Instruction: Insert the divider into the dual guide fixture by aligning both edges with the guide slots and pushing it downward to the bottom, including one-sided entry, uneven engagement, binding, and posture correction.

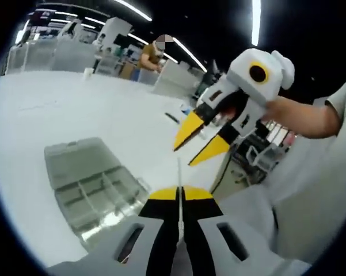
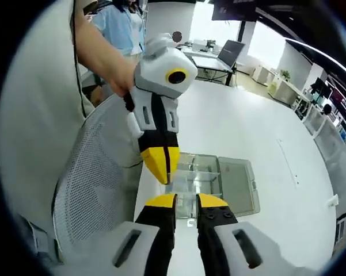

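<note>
The divider (image 1: 179,190) is pinched edge-on in the left claw (image 1: 180,195); the right claw (image 2: 187,201) is spread. One-sided entry is likely, as the fixture (image 1: 92,184) sits off to one side on the table (image 1: 75,109).

The right gripper (image 2: 185,201) is held with jaws slightly apart above a clear plastic box (image 2: 219,184) set near the white table's (image 2: 276,115) edge. The left gripper (image 2: 161,167) is seen shut, beside a mesh chair (image 2: 98,178).
</note>
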